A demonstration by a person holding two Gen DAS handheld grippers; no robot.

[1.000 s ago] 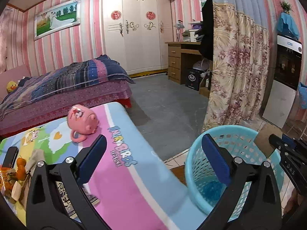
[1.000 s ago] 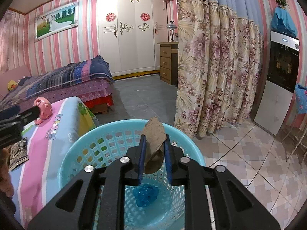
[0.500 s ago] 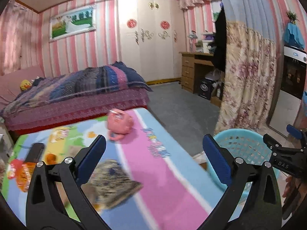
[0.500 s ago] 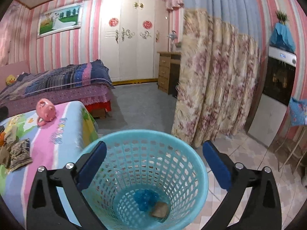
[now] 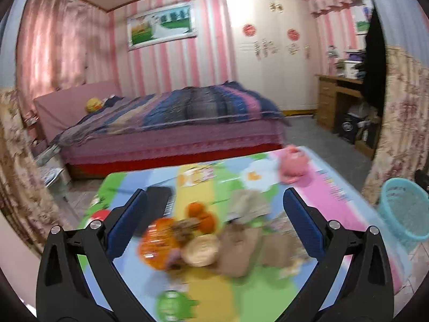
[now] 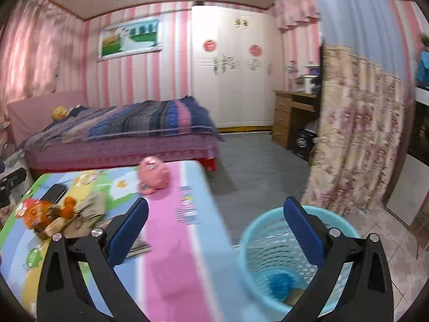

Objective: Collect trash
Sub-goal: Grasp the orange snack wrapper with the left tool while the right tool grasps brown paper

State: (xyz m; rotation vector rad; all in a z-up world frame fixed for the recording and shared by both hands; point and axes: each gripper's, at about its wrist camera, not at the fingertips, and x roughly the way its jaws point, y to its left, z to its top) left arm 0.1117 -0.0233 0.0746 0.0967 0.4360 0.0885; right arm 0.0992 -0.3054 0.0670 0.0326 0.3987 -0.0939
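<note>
A blurred heap of trash (image 5: pixel 211 238) lies on the cartoon-print table (image 5: pixel 262 295): an orange snack bag (image 5: pixel 158 241), a round pale lid (image 5: pixel 199 249), brown paper scraps (image 5: pixel 241 247) and small oranges (image 5: pixel 201 214). My left gripper (image 5: pixel 214 228) hangs open just above and in front of this heap, nothing between its blue pads. In the right wrist view my right gripper (image 6: pixel 215 230) is open and empty, over the table's right edge and the light blue basket (image 6: pixel 257 244). Blue trash (image 6: pixel 278 285) and a brown scrap (image 6: pixel 293 296) lie in the basket's bottom. The heap (image 6: pixel 53 217) sits far left there.
A pink piggy mug (image 5: pixel 292 163) stands at the table's far side, a black remote (image 5: pixel 158 201) to the heap's left. The basket (image 5: pixel 402 206) stands on the tiled floor right of the table. A bed (image 5: pixel 174 128), a wardrobe, a desk and a floral curtain (image 6: pixel 354 134) ring the room.
My right gripper opened and dropped the brown scrap into the basket, then swung left toward the table. My left gripper swung left from the basket side to the trash heap.
</note>
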